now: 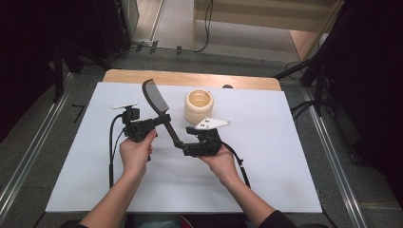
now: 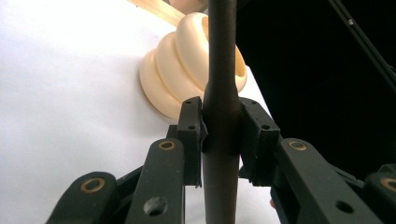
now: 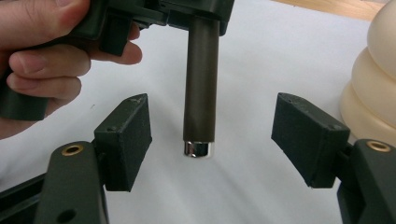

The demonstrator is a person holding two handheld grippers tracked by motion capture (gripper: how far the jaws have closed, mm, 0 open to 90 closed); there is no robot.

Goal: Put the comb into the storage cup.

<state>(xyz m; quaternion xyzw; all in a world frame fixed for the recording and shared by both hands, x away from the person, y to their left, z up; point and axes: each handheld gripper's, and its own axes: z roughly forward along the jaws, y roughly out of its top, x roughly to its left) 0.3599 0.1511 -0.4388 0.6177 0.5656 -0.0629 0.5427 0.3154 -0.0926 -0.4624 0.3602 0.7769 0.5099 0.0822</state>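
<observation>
High view: white tabletop (image 1: 285, 156), cream ribbed holder (image 1: 198, 106), black slotted spatula (image 1: 156, 97) aloft. Our left hand-held gripper (image 1: 153, 122) clamps its handle; right hand-held gripper (image 3: 210, 135) gapes around the handle end. Handover stage, we judge; next, tilt into holder.

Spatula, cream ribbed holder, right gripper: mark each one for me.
spatula (image 1: 155, 96), high view, on the slotted black blade.
cream ribbed holder (image 1: 198, 106), high view, on its ribbed side wall.
right gripper (image 3: 212, 128), right gripper view, midway between its open pads, by the handle end.
</observation>
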